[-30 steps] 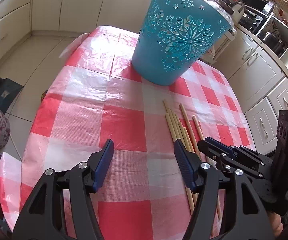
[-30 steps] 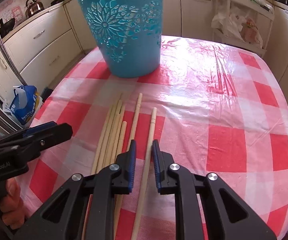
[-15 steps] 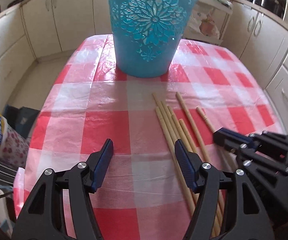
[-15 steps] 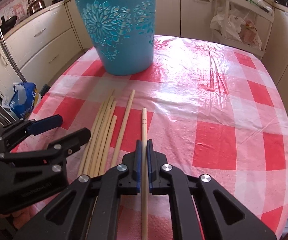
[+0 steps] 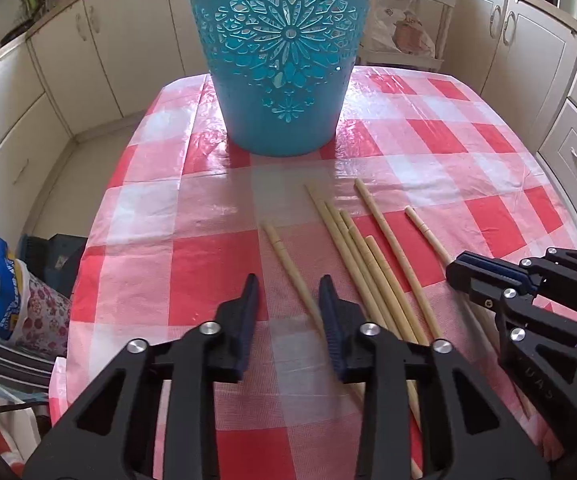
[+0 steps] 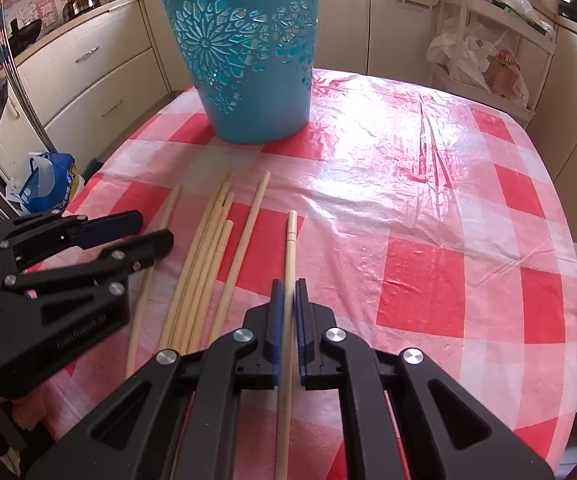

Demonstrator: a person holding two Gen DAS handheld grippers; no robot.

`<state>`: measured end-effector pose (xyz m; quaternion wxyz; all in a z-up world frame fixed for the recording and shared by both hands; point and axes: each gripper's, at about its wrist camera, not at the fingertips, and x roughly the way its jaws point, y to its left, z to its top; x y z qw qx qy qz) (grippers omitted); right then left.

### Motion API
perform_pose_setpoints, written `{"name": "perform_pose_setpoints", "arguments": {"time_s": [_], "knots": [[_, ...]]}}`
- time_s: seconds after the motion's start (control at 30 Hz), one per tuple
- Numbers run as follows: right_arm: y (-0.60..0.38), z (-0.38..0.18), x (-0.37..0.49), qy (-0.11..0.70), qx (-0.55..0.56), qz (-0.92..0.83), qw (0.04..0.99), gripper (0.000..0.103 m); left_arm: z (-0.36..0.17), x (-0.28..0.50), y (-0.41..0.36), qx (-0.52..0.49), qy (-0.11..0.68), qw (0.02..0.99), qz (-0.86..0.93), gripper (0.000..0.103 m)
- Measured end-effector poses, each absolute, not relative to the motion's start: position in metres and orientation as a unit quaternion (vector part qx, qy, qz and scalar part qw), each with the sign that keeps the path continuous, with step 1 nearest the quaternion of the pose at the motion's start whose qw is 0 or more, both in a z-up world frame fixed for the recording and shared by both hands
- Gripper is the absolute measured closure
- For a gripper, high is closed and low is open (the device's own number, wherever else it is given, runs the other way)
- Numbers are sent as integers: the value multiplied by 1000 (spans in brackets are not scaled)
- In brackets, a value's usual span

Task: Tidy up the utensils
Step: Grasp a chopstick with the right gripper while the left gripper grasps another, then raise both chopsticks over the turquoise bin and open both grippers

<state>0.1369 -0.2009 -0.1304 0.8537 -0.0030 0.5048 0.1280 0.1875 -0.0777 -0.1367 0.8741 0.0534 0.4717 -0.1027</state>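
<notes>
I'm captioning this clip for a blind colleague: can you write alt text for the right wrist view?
The right gripper is shut on one wooden chopstick lying on a red-and-white checked tablecloth. More chopsticks lie to its left beside the left gripper; a blue cut-out basket stands behind.
</notes>
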Motion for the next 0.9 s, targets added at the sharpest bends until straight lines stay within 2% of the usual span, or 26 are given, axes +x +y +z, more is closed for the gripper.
{"name": "perform_pose_setpoints", "arguments": {"time_s": [0.03, 0.13, 0.27, 0.4, 0.47, 0.67, 0.9], "knots": [[-197, -130, 137, 505, -16, 128, 853, 96, -137, 189, -79, 52, 473, 873, -108, 89], [-194, -130, 139, 508, -23, 130, 851, 97, -137, 190, -81, 47, 477, 865, -146, 98], [-216, -128, 136, 515, 86, 144, 841, 97, -131, 187, -62, -20, 490, 853, -178, 98], [-236, -107, 131, 479, 183, 157, 844, 97, -106, 177, -39, -65, 459, 864, -197, 99], [-239, -92, 131, 458, 198, 160, 852, 97, -92, 174, -29, -71, 442, 872, -196, 99], [-245, -22, 143, 335, 235, 182, 894, 97, -19, 179, 0, -134, 334, 905, -229, 99], [-234, 63, 211, 182, 243, 168, 938, 97, 77, 233, 2, -149, 181, 944, -231, 98]]}}
